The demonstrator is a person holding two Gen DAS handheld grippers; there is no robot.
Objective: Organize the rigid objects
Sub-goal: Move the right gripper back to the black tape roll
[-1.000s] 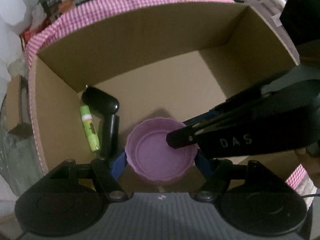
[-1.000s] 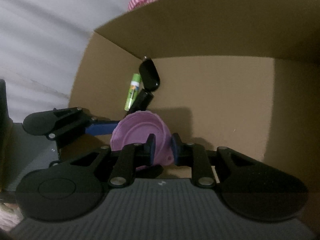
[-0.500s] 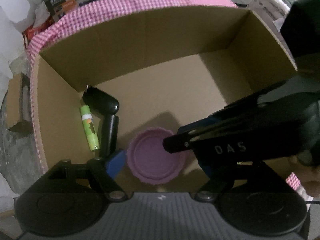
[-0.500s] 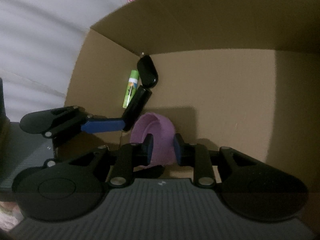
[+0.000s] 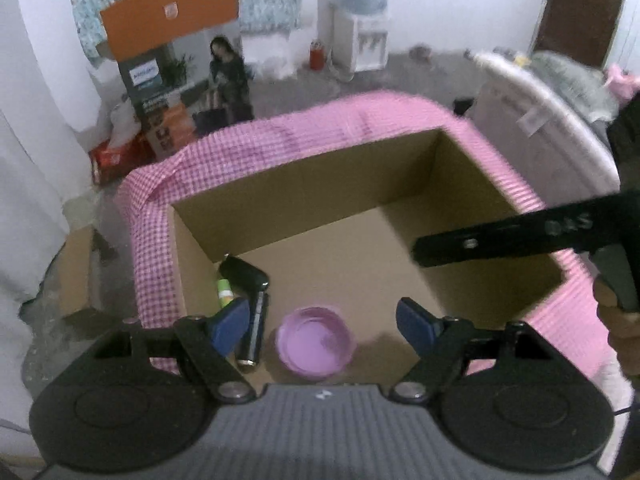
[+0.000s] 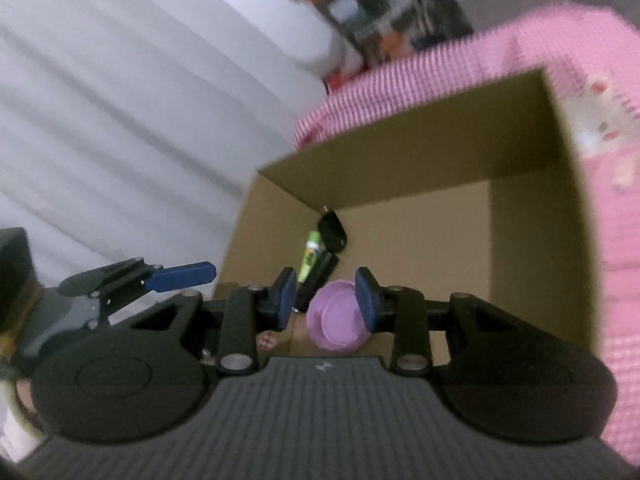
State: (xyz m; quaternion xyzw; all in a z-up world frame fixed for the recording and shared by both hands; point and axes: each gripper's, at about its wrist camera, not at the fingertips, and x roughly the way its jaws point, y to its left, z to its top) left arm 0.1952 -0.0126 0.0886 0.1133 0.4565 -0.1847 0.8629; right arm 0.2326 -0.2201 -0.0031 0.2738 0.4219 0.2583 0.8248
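A round purple lid (image 5: pixel 316 342) lies flat, hollow side up, on the floor of an open cardboard box (image 5: pixel 320 184). My left gripper (image 5: pixel 323 326) hangs above the lid; its jaws are opening wide and hold nothing. My right gripper (image 6: pixel 327 299) is lifted above the box; its jaws are opening too. The lid (image 6: pixel 338 324) shows in the gap between them but lies below on the box floor, not pressed. In the box's left corner lie a black handled object (image 5: pixel 244 276), a black cylinder (image 5: pixel 254 332) and a green tube (image 5: pixel 224 292).
Pink checked cloth (image 5: pixel 152 248) wraps the box's rim. The right gripper's black arm (image 5: pixel 500 236) reaches over the box's right wall, held by a hand (image 5: pixel 616 320). A smaller cardboard piece (image 5: pixel 76 272) lies on the floor at the left. Printed boxes and a water dispenser stand beyond.
The right gripper let go of the lid's rim and pulled up and back. The left gripper widened and rose too. The lid now lies flat on the box floor.
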